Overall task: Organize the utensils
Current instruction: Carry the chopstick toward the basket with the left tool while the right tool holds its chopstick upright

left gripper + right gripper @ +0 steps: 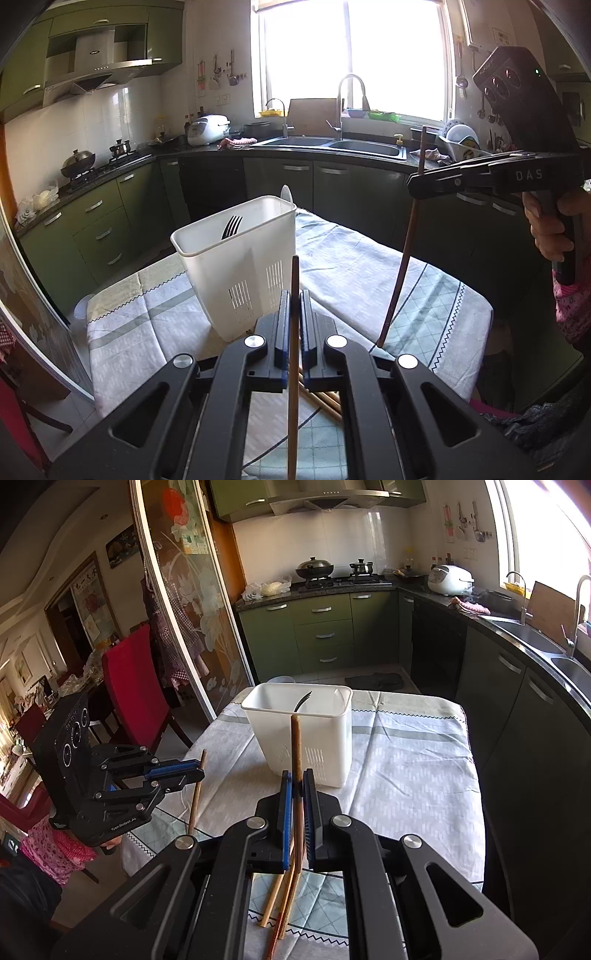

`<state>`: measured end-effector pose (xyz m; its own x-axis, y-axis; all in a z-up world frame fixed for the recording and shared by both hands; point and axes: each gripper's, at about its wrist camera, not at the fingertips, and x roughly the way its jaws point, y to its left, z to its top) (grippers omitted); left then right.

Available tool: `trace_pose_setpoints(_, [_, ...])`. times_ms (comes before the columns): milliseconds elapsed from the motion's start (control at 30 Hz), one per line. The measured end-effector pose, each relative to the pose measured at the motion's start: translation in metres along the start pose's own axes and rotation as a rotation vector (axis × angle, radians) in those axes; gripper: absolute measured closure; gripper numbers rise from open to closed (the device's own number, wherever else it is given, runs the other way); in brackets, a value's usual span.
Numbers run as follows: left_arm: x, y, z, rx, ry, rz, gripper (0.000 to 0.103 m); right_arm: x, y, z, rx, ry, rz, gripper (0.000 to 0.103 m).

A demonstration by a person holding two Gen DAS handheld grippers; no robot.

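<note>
A white slotted utensil holder stands on the cloth-covered table, with a dark fork inside. My left gripper is shut on a light wooden chopstick, held upright just in front of the holder. My right gripper is shut on a darker chopstick, whose lower tip rests on the cloth. Several loose chopsticks lie on the table's near part.
A red chair and a glass sliding door stand left of the table. Green cabinets, a stove and a double sink line the walls beyond. A hand with a pink sleeve holds the right gripper.
</note>
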<state>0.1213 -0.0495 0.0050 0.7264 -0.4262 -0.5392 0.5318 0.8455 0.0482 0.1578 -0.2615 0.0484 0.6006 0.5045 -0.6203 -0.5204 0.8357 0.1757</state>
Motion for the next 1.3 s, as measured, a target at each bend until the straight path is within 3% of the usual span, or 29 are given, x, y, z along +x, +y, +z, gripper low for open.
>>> trace_pose_setpoints(1300, [-0.027,-0.001,0.022,-0.017,-0.121,0.045,0.098,0.002,-0.001,-0.001,0.000,0.004,0.005,0.096])
